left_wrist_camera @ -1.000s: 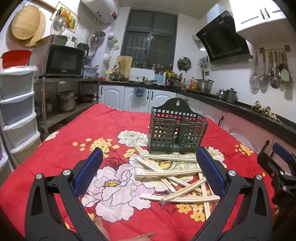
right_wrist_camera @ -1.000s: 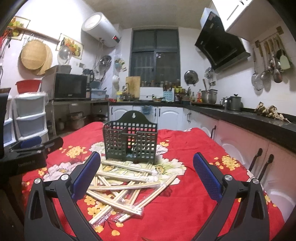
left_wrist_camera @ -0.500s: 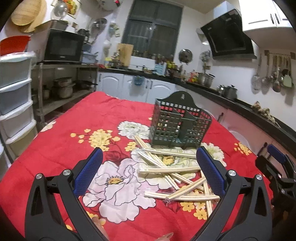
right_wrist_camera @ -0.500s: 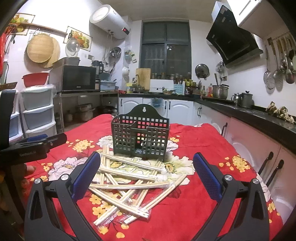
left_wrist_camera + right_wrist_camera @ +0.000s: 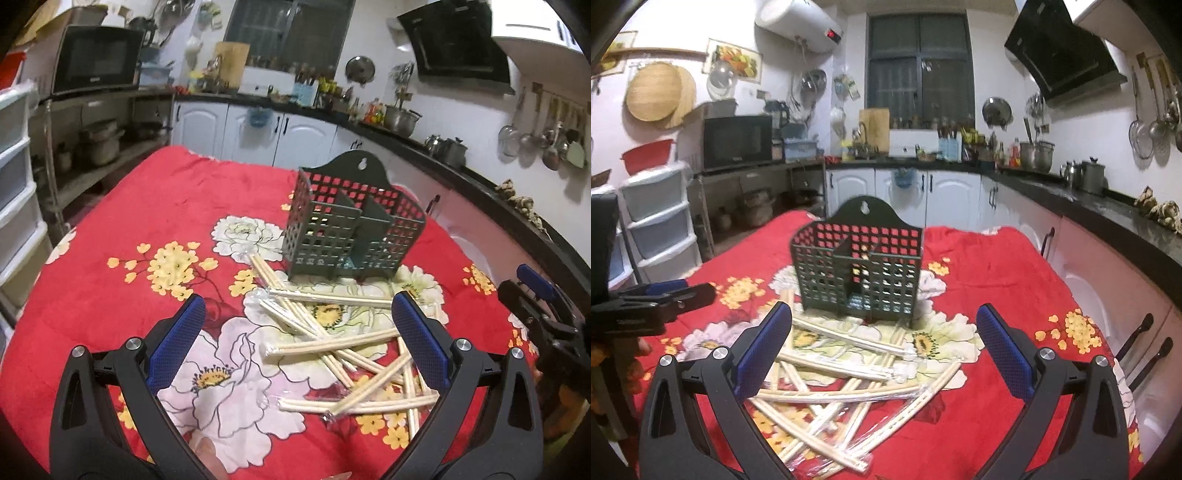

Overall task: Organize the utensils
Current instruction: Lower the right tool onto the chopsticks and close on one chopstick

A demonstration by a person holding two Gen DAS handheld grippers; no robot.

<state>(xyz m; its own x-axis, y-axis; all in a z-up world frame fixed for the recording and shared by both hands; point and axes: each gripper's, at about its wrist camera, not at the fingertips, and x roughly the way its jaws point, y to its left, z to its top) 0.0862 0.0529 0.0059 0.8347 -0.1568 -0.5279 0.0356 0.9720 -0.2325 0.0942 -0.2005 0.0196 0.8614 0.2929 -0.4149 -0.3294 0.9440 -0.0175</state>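
Both cameras have crept in closer, so the pile looks bigger now. Our left gripper [image 5: 298,328] is spread wide, holding nothing, hovering over the wrapped chopsticks [image 5: 332,343] right between its fingers. Our right gripper [image 5: 884,341] is just as wide and empty, same pile below it. Just past the pile stands the green holder [image 5: 858,275] on the red floral cloth [image 5: 177,206].

Home kitchen: range hood [image 5: 1067,55], microwave [image 5: 737,142], hanging ladles [image 5: 1156,110], cabinets [image 5: 938,199].
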